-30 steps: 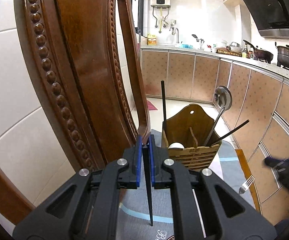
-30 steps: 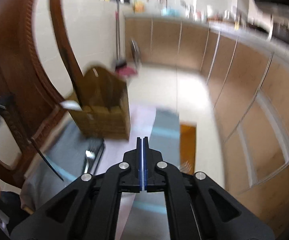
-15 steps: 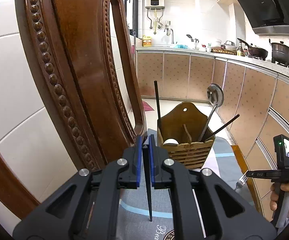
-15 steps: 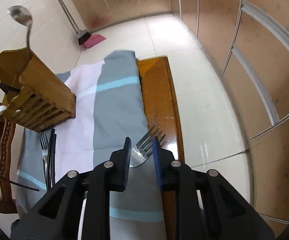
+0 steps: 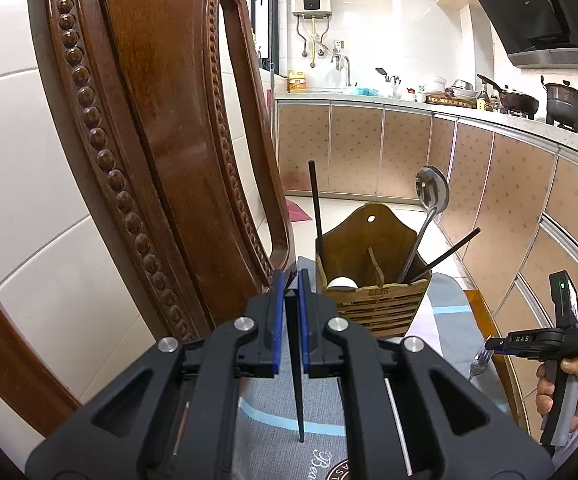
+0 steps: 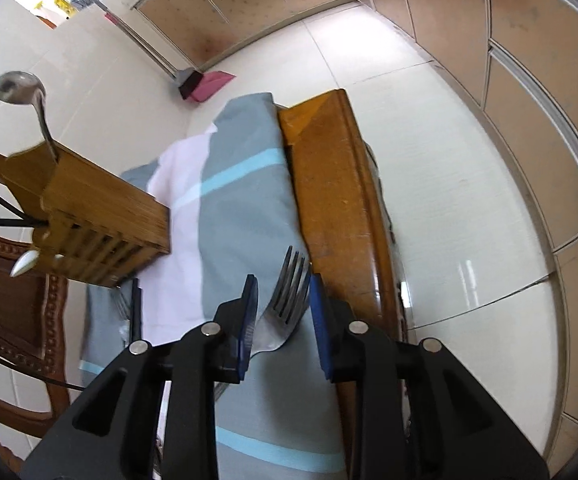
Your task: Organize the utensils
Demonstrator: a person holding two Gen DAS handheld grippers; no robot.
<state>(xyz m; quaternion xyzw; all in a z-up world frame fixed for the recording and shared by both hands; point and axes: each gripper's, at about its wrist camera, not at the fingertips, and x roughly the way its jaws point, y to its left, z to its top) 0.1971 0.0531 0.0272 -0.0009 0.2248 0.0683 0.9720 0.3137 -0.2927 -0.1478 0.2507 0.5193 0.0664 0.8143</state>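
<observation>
My left gripper [image 5: 290,280] is shut on a black chopstick [image 5: 295,364] that hangs point down above the grey cloth [image 5: 273,440]. Ahead stands a wooden utensil holder [image 5: 373,276] with a metal spoon [image 5: 431,196], two black chopsticks and a white spoon in it. My right gripper [image 6: 283,292] is open, its jaws either side of a steel fork [image 6: 285,304] that lies on the cloth [image 6: 245,216] by the table's edge. The holder also shows at the left of the right wrist view [image 6: 101,224].
A carved wooden chair back [image 5: 161,128] rises close on the left. The orange wooden table edge [image 6: 329,184] runs beside the fork, with tiled floor beyond. Another fork and a dark utensil [image 6: 133,308] lie on the cloth near the holder. Kitchen cabinets [image 5: 369,148] stand behind.
My right gripper has swung down over the fork, opened wider and closed in around its tines. My left gripper has held the chopstick almost still.
</observation>
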